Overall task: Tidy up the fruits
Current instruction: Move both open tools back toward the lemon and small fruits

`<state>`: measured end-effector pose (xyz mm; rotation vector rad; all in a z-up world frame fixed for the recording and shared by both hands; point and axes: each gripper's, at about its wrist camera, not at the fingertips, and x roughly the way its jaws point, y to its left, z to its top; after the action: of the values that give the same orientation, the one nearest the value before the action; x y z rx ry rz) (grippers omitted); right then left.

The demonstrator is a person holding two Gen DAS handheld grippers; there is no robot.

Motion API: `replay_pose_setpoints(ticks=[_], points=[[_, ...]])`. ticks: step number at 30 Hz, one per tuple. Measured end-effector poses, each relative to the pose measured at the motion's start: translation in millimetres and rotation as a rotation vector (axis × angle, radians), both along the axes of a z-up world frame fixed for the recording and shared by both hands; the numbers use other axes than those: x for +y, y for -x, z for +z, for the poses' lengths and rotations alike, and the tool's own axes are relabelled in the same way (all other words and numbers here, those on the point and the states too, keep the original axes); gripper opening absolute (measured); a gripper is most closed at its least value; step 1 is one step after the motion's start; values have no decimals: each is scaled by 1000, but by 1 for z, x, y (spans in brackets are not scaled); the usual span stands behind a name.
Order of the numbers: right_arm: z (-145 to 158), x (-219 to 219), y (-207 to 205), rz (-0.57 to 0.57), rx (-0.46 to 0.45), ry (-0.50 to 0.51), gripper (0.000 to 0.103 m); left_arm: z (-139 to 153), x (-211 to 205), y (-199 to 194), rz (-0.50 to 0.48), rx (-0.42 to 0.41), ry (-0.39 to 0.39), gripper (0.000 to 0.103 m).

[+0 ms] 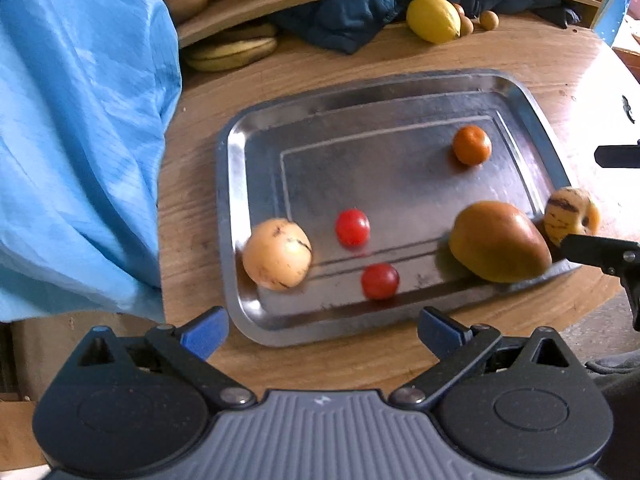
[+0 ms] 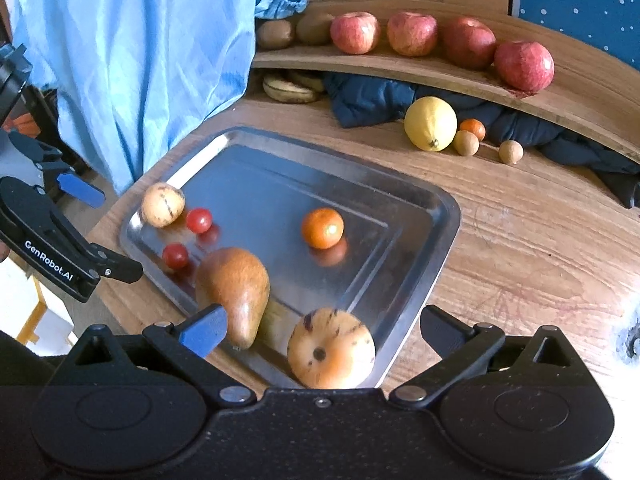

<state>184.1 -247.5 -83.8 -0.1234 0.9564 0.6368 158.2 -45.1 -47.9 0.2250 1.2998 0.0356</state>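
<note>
A steel tray (image 1: 240,168) (image 2: 432,248) lies on the round wooden table. It holds a pale round fruit (image 1: 277,254) (image 2: 162,204), two cherry tomatoes (image 1: 352,227) (image 1: 380,281), a tangerine (image 1: 472,145) (image 2: 322,228) and a brown pear (image 1: 500,242) (image 2: 234,292). A striped yellow fruit (image 1: 572,216) (image 2: 331,348) rests at the tray's corner. My right gripper (image 2: 322,334) (image 1: 580,200) is open around it, fingers apart from its sides. My left gripper (image 1: 322,332) (image 2: 108,232) hangs open and empty over the tray's near edge.
At the back a curved wooden shelf (image 2: 440,76) carries several red apples (image 2: 412,34) and kiwis (image 2: 276,34). Under it lie bananas (image 1: 232,54), a lemon (image 1: 432,18) (image 2: 430,124), small brown fruits (image 2: 511,152) and a dark blue cloth (image 2: 372,98). Light blue fabric (image 1: 80,140) hangs at the left.
</note>
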Motion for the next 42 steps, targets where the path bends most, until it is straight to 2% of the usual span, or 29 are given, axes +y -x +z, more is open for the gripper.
replay_pose_setpoints(ticks=[8,18,30,42], points=[[2,6,-21,-41,-1,-18,102,7,7,-25,-32,-32,-14,103],[-3,14,-42,-123,0,15,102,1,13,-63,-50,-74,14,103],[-9,13,-56,-231,-14,67,102,-4,3,-121,-78,-125,108,102],[-11,0,-82,-348,-53,134,102,-11,-28,-176,-92,-156,262,102]])
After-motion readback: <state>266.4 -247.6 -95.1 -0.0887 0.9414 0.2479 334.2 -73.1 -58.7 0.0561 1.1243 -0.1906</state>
